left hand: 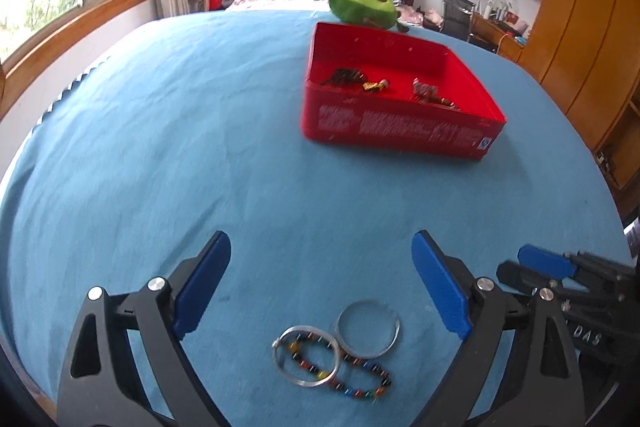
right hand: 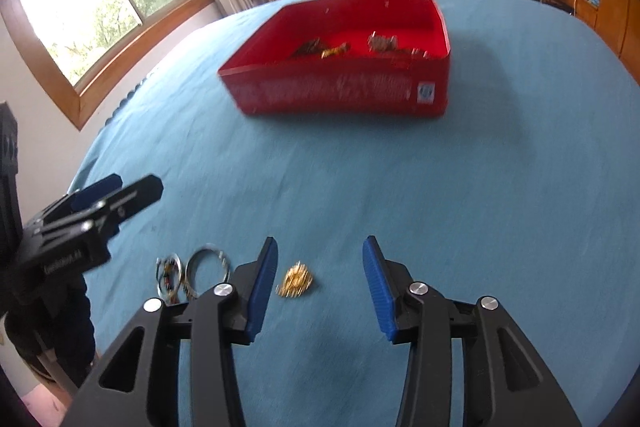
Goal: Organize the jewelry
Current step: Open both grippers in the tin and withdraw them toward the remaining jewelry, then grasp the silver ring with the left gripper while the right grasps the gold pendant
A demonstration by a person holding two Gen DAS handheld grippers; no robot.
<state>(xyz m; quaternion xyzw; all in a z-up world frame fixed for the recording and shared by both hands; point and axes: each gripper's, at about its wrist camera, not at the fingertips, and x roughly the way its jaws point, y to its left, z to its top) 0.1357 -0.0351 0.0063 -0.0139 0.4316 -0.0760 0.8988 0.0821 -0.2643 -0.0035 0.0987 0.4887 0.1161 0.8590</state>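
Note:
My left gripper [left hand: 322,247] stands wide open above the blue cloth. Below it lie two silver bangles [left hand: 368,327] and a string of coloured beads [left hand: 356,375], near the bottom of the left wrist view. My right gripper [right hand: 320,251] is open too, with nothing gripped. A small gold piece of jewelry [right hand: 295,279] lies on the cloth between its blue fingers [right hand: 262,291], closer to the left one. The red box [left hand: 396,131] sits farther back with several pieces inside. The bangles [right hand: 208,265] also show left of the right gripper.
A green plush toy [left hand: 360,5] lies just behind the red box [right hand: 340,95]. The blue cloth [left hand: 180,127] covers the whole table. The right gripper shows at the right edge of the left wrist view, and the left gripper [right hand: 116,195] at the left edge of the right.

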